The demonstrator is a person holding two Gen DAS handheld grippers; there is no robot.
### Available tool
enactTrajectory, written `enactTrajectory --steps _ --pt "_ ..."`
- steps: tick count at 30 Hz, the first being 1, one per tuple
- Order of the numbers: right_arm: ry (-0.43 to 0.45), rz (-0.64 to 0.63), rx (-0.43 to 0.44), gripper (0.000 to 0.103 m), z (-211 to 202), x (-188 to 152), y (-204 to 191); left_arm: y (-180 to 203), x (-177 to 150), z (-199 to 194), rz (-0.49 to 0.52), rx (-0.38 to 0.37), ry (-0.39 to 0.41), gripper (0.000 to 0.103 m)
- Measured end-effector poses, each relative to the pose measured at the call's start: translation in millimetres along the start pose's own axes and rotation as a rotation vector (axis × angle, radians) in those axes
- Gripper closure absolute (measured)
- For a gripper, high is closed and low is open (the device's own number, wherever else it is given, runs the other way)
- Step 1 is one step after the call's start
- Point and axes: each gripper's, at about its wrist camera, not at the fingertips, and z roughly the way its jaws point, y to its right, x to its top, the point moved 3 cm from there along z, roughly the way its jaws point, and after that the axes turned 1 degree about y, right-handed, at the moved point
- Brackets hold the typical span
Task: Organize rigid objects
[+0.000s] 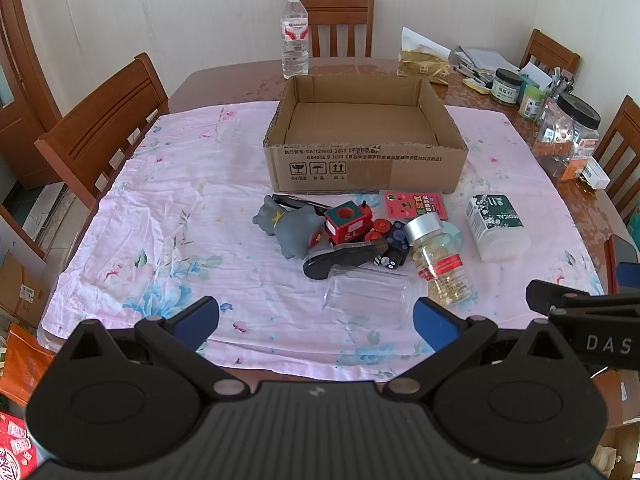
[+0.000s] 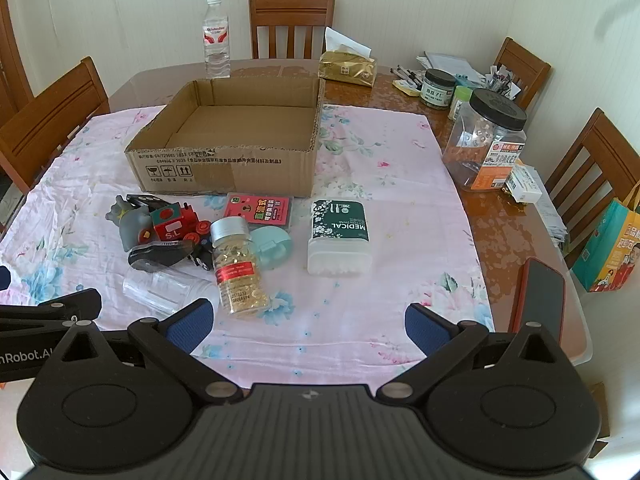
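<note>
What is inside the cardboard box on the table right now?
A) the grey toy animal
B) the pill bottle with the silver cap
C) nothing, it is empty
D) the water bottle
C: the cardboard box shows only its bare brown floor, while the grey toy animal and the pill bottle lie on the cloth in front of it and the water bottle stands behind it.
</note>
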Motion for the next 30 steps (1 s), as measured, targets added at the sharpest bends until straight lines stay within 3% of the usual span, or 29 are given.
enactTrajectory --steps 30 --pt "0.002 -0.022 -0.011 0.0 0.8 4.5 2.7 6.0 6.2 -4.3 -0.017 -0.016 0.013 0.001"
